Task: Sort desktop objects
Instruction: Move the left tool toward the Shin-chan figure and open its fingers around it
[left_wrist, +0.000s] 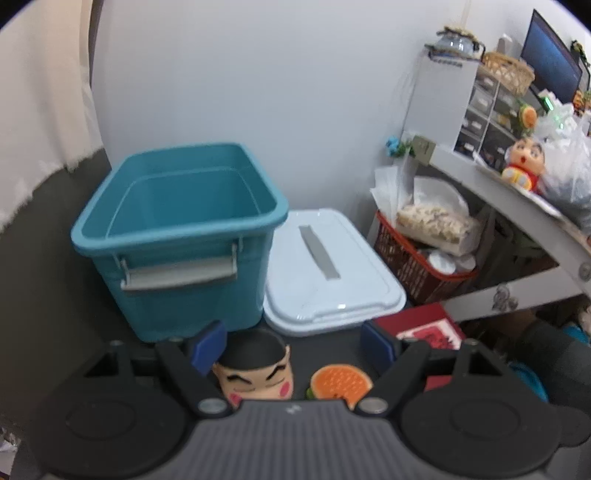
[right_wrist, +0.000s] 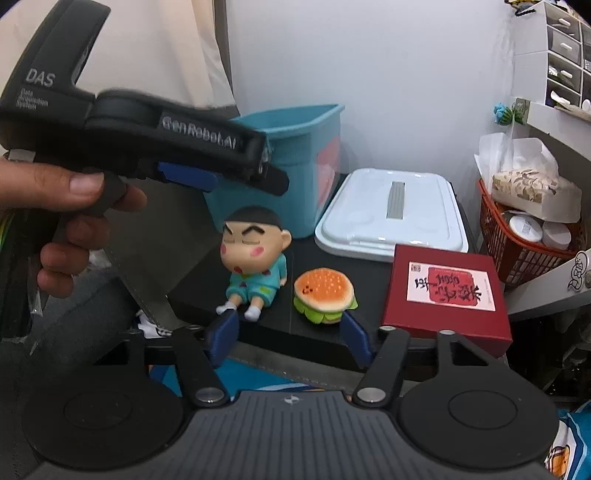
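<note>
A cartoon boy figurine (right_wrist: 253, 258) in teal pyjamas sits on the dark table, with a toy hamburger (right_wrist: 325, 290) to its right and a red box (right_wrist: 448, 295) further right. Behind them stand an empty teal bin (left_wrist: 177, 236) and its white lid (left_wrist: 328, 273), lying flat. My left gripper (left_wrist: 293, 343) hovers open above the figurine (left_wrist: 255, 373) and hamburger (left_wrist: 340, 382), nothing between its blue pads. In the right wrist view the left gripper (right_wrist: 207, 173) appears from the side, held by a hand. My right gripper (right_wrist: 290, 338) is open near the table's front edge, just short of the toys.
A red mesh basket (right_wrist: 517, 254) with packets and tubs stands at the right, under a white shelf (left_wrist: 517, 206) carrying another figurine and bags. A white wall (left_wrist: 258, 92) backs the table. A hand (right_wrist: 74, 221) and the left tool fill the left side.
</note>
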